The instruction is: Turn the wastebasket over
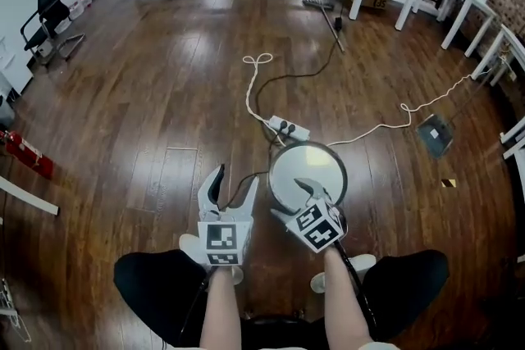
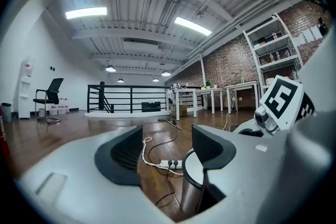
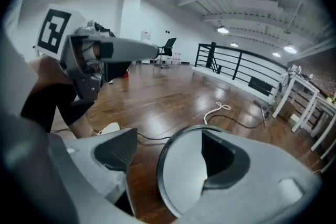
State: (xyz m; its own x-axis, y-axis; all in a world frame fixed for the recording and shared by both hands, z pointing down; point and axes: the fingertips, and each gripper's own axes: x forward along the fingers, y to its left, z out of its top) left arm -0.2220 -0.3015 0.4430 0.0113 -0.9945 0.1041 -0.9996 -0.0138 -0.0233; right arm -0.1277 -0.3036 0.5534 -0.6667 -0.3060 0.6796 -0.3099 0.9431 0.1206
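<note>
1. The left forearm (image 1: 223,309) and right forearm (image 1: 349,303) are extended low, so that both tools reach down near the floor (image 1: 164,94).
2. The wastebasket (image 1: 308,164) is seen standing on the floor directly ahead, a flat grey end uppermost.
3. The right gripper (image 1: 299,201) is angled down onto it. Its fingers (image 3: 226,160) are spread wide astride the dark rim, one over the grey end and one outside. No pressure is evident, so a grasp is judged to be in preparation.
4. The left gripper (image 1: 232,188) is held nearly level just beside the basket's left side. Its fingers (image 2: 123,157) are wide and empty, probably placed to steady the wall.
5. A power strip (image 1: 287,128) lies just beyond, so tipping that way is judged risky.
</note>
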